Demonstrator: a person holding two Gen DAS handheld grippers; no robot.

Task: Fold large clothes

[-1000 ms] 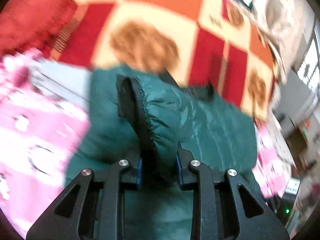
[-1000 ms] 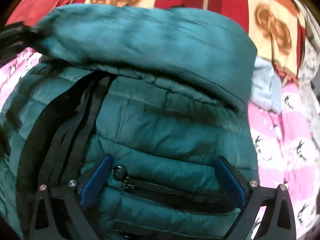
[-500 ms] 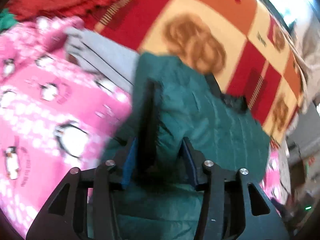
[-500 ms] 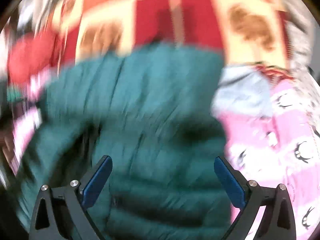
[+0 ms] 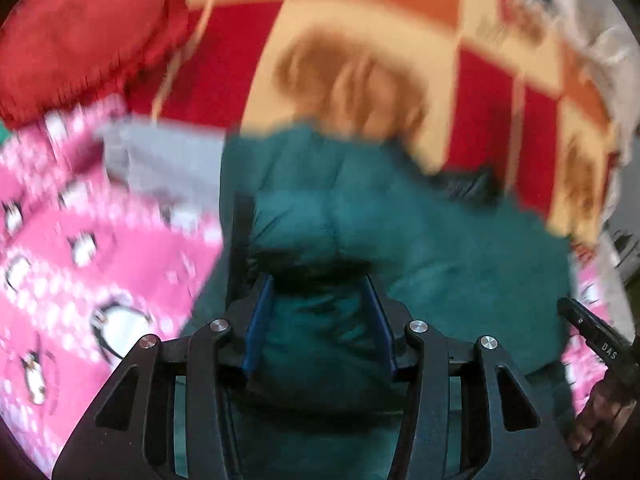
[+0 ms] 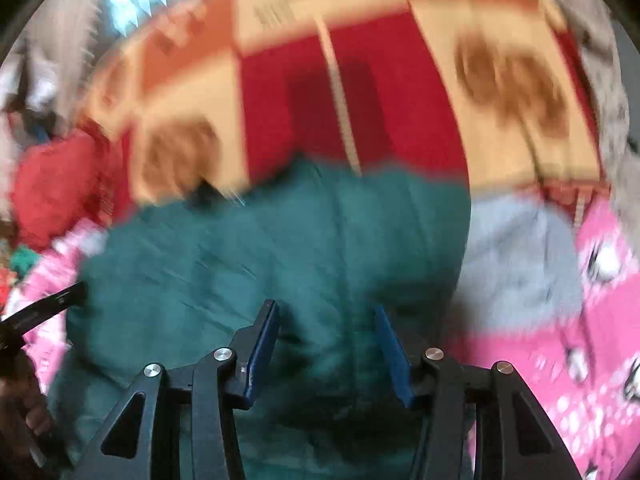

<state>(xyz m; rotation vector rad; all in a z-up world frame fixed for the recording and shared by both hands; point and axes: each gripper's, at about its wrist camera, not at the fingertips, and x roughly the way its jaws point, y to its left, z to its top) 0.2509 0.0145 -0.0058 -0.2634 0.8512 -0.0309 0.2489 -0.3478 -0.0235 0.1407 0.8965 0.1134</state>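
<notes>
Moved: left gripper (image 5: 318, 322) jaws now wider, loosening on green jacket (image 5: 400, 240).
Right gripper (image 6: 326, 354): jaws narrowed, apart over jacket.
Jacket: bundled on pink blanket (image 5: 80, 260).
Meaning: fold seemingly set down.

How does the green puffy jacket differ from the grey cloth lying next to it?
The green jacket is large, puffy and quilted; the grey cloth is much smaller and looks flat and smooth. The jacket sits between the fingers of both hand-held grippers; the grey cloth lies untouched. Both rest on the pink penguin blanket.
</notes>
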